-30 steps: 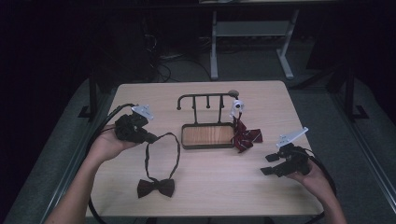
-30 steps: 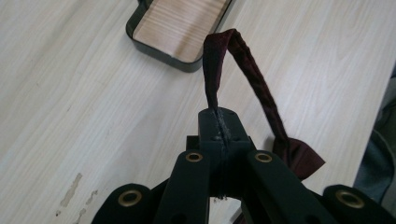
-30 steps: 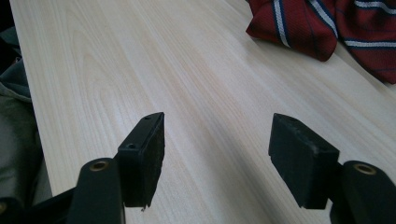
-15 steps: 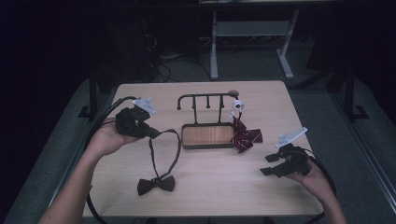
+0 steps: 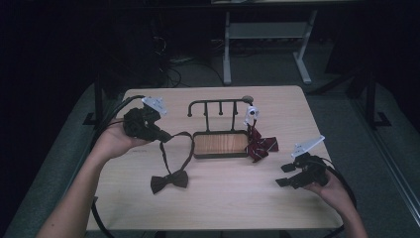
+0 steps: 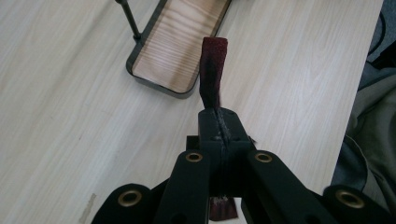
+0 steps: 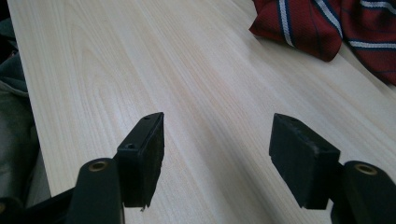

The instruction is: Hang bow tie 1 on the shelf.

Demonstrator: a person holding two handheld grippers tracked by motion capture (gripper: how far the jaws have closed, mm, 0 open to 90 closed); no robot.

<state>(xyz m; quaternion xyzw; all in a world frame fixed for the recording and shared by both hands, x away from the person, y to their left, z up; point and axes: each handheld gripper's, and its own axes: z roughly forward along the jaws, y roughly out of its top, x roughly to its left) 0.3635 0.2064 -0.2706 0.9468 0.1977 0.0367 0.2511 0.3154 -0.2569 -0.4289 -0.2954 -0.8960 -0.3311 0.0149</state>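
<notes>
A dim lab or workshop: pale wood counter (image 5: 223, 198), cables on the floor (image 5: 171, 74) at 11 o'clock, metal desk frame (image 5: 262, 34) at 12 o'clock

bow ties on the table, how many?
2. Dark bow tie lies front left, its strap clamped by the left gripper. Striped bow tie sits beside the tray, right side. None seems hidden.

A dark bow tie (image 5: 169, 180) lies flat on the table, its strap (image 6: 213, 70) looping up into the left gripper (image 5: 163, 136). A red striped bow tie (image 5: 261, 146) hangs against the rack's tray.
</notes>
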